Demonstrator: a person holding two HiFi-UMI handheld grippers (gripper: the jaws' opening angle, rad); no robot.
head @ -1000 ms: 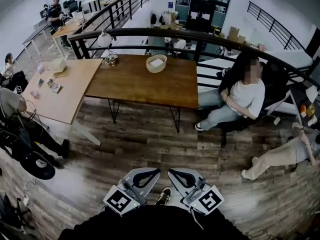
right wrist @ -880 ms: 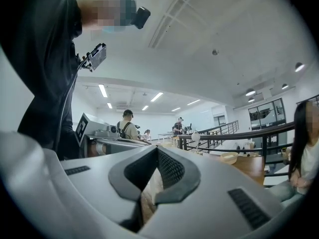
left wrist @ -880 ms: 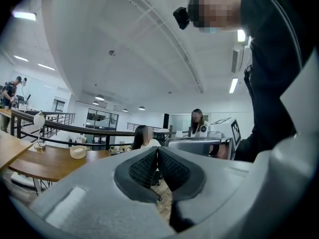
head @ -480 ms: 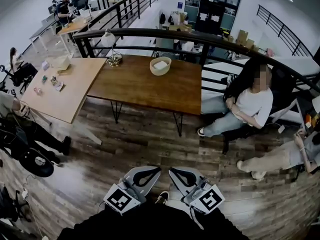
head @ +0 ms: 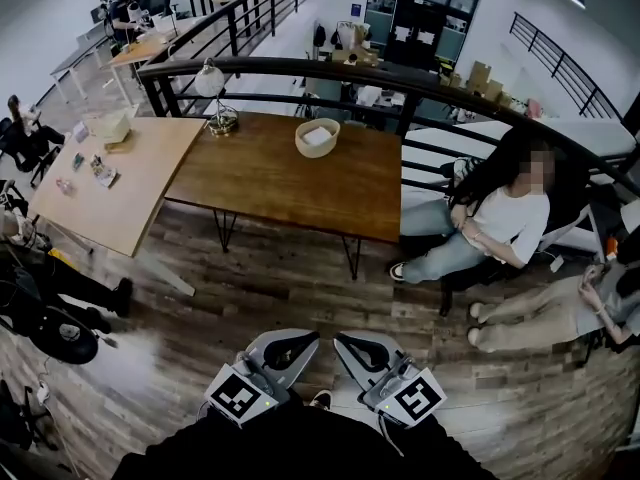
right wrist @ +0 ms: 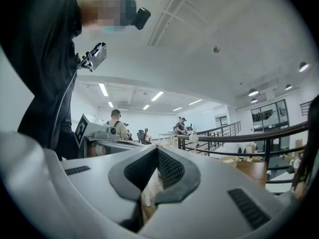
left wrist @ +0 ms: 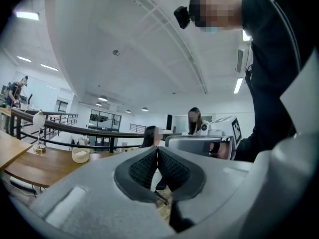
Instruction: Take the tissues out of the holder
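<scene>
Tissues [head: 318, 134]: white soft paper, a small heap lying inside the holder, its top showing at the rim
Holder [head: 318, 154]: round, pale beige, bowl-shaped, standing toward the far side of the dark brown wooden table [head: 280, 183], well apart from both tongs
Left gripper [head: 308, 339]: grey plastic two-jaw tong at the near edge, close to the person's dark-clothed body; jaws pressed together on nothing, black ribbed pads [left wrist: 142, 168] meeting at the tips
Right gripper [head: 343, 341]: same grey tong just beside the left one, jaws likewise closed tight and empty, its ribbed pads [right wrist: 172, 169] touching
Floor [head: 300, 288]: grey-brown wood planks lie between the tongs and the table's near edge
Neighbours: white-shaded desk lamp [head: 212, 80] at the table's far left corner; seated person in a white top [head: 505, 223] by its right end
Stage: by my read nothing is started, and both tongs must reach the table and spread before any pick
Handling: tissues look feather-light and limp, so they should crumple under the pads and may tear if yanked
Grip spot: pinch the middle of the heap's top and lift straight up
Risk: the holder looks light too and could slide or rise with the paper, so steady its rim with the other tong
</scene>
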